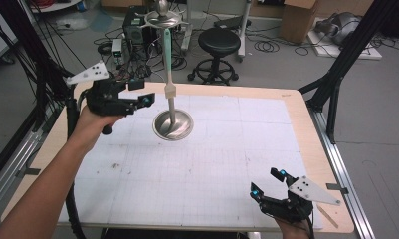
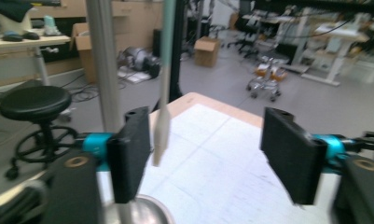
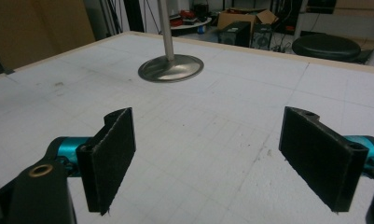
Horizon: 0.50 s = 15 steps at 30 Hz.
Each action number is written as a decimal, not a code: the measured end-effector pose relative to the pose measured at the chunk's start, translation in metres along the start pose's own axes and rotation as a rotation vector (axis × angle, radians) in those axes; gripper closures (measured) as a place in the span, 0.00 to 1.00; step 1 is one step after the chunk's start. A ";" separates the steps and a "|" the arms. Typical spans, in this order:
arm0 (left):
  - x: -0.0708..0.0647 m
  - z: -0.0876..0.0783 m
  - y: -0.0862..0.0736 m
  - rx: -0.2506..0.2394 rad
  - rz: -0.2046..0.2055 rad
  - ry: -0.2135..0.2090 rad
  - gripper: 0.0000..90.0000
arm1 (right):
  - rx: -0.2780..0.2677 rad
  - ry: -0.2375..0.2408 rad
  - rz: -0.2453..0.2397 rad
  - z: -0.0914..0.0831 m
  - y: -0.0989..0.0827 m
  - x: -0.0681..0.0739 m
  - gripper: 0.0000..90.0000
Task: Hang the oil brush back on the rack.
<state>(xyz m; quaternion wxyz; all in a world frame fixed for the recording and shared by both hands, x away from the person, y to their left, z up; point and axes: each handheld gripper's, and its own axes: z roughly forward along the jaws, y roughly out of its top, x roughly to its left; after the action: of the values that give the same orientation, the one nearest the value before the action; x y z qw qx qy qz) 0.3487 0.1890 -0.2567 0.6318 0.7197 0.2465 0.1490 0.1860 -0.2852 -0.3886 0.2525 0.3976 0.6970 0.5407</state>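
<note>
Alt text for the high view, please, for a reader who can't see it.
A metal stand with a round base and upright pole sits on a white gridded table, a pale green utensil hanging from its top. The left gripper is open beside the stand's base; the right gripper is open near the table's front right corner.

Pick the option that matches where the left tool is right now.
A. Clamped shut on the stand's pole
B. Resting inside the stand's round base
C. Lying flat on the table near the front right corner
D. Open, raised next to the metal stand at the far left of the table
D: the left tool is held up with its jaws apart, just left of the metal stand, gripping nothing.
</note>
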 end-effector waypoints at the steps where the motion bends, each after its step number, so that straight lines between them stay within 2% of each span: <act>1: -0.002 -0.003 -0.004 -0.001 -0.002 0.001 0.30 | -0.003 -0.002 0.005 -0.001 0.000 -0.001 0.19; 3: -0.007 -0.012 -0.016 -0.021 -0.021 -0.006 0.25 | -0.011 -0.002 0.014 -0.001 0.000 -0.002 0.19; 5: -0.012 -0.019 -0.029 -0.033 -0.032 0.004 0.22 | -0.016 0.002 0.029 -0.002 -0.001 -0.004 0.19; 9: -0.025 -0.035 -0.056 -0.086 -0.030 0.022 0.19 | -0.023 -0.004 0.029 -0.003 -0.003 -0.007 0.19; 13: -0.035 -0.045 -0.078 -0.081 -0.008 0.042 0.19 | -0.024 -0.007 0.033 -0.003 -0.003 -0.008 0.19; 15: -0.039 -0.048 -0.087 -0.081 -0.015 0.042 0.19 | -0.034 -0.009 0.043 -0.004 -0.003 -0.008 0.19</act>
<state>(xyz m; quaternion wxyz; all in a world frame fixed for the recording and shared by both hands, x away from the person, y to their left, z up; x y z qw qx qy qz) 0.2762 0.2153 -0.3308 0.6561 0.6884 0.2589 0.1690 0.1867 -0.2942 -0.3911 0.2510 0.4105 0.6778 0.5560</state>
